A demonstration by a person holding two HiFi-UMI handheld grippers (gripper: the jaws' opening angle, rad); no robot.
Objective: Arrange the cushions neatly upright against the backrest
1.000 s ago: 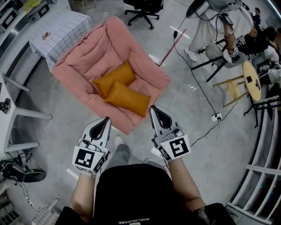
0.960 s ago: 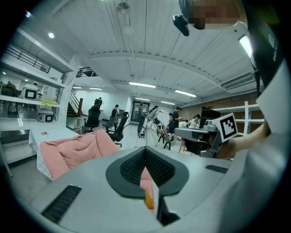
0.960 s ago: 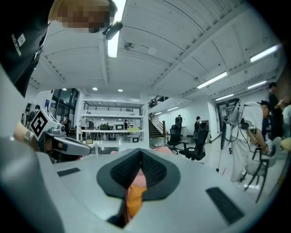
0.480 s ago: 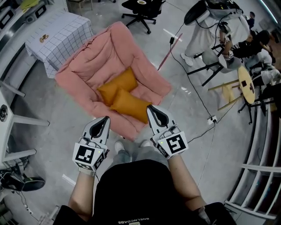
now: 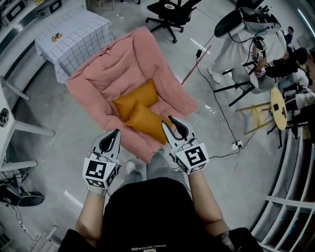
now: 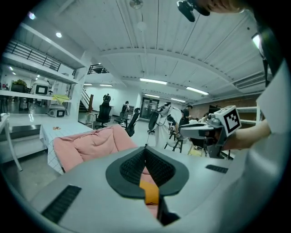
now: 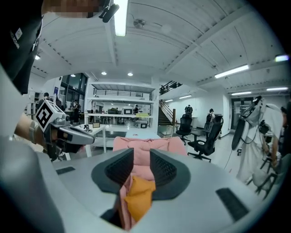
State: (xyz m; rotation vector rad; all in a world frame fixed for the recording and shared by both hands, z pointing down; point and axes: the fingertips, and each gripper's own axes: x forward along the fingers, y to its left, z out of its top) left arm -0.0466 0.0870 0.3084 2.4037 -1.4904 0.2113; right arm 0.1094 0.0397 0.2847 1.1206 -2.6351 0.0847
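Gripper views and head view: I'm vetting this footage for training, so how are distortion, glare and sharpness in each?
Left gripper view: heavy fisheye, dark corners, bowed ceiling lines; the pink sofa reads clearly. Right gripper view: same bowing, and the ceiling lamp blows out white. Head view: even light, soft shadows, curved edges, orange cushions crisp.

**Approach to the seat.** Bare floor [image 5: 69,133] lies on your left. Nothing stands over the seat of the armchair [image 5: 108,64] ahead of you. Its padded sides wall the seat in. Two cushions lie flat on it, the far one [image 5: 135,97] touching the near one [image 5: 147,123]. A checked table [image 5: 74,37] stands just beyond the backrest. An office chair [image 5: 170,10] and a wooden stool [image 5: 276,101] stand well apart.
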